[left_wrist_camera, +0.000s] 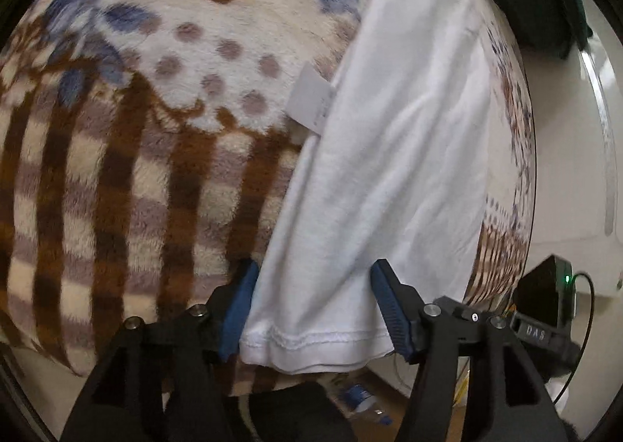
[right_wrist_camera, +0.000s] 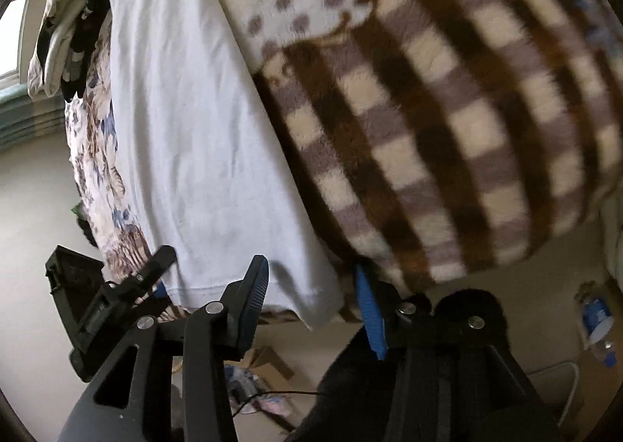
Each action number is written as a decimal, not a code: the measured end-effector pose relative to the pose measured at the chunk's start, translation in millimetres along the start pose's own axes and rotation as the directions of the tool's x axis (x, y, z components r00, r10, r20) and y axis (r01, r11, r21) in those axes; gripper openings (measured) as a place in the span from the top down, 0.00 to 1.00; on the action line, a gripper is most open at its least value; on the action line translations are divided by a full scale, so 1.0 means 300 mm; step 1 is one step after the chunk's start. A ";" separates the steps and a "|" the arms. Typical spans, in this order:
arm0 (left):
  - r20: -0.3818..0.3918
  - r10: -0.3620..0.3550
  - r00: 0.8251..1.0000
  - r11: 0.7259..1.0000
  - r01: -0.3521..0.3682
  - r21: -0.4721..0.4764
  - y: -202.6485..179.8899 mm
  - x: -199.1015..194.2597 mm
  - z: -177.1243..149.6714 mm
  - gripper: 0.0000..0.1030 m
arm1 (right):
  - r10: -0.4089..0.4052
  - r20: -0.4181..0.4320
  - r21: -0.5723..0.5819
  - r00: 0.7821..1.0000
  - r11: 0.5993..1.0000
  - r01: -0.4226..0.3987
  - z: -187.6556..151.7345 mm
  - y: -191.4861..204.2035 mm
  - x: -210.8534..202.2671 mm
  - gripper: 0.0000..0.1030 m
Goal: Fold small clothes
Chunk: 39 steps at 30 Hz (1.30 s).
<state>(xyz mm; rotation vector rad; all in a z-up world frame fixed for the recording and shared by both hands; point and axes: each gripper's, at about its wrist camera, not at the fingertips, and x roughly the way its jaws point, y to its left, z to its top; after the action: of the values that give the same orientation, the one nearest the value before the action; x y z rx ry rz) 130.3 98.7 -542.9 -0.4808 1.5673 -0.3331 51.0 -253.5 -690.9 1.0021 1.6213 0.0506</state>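
- Presently, a white garment (left_wrist_camera: pixel 389 169), folded into a long strip, is being laid on a plush patterned blanket (left_wrist_camera: pixel 136 177), its stitched hem (left_wrist_camera: pixel 311 341) hanging at the near edge.
- The left gripper (left_wrist_camera: pixel 311 306) is being held part open astride the hem; nothing is being gripped.
- The right gripper (right_wrist_camera: pixel 311 294) is likewise being held part open around the hem corner (right_wrist_camera: pixel 311 302), unclamped.
- Both corners are best being pinched evenly, judging by the thin, limp cotton.
- A paper tag (left_wrist_camera: pixel 311 99) is showing at the side seam.
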 end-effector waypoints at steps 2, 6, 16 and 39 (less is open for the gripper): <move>-0.005 -0.007 1.000 1.000 0.007 0.023 -0.002 -0.006 -0.008 0.45 | 0.011 0.010 0.007 1.000 1.000 -0.011 -0.005 0.003 0.013 0.54; -0.009 0.001 1.000 0.999 0.000 0.052 -0.024 0.006 -0.032 0.60 | 0.022 -0.001 -0.013 1.000 1.000 -0.022 -0.005 0.037 0.043 0.54; 0.049 0.031 0.998 0.990 -0.038 0.136 -0.117 -0.068 -0.058 0.94 | 0.061 0.020 -0.055 0.998 0.997 -0.059 -0.020 0.089 -0.040 0.92; 0.370 -0.181 0.911 0.968 0.098 0.232 -0.477 -0.446 0.586 0.94 | 0.154 0.360 -0.304 0.920 0.952 -0.041 0.390 0.701 -0.624 0.92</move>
<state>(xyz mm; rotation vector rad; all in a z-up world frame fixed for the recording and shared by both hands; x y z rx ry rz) 320.9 55.1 -366.3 -0.4646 1.0983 -0.4767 259.9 -291.1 -472.0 0.8049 1.1657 0.1503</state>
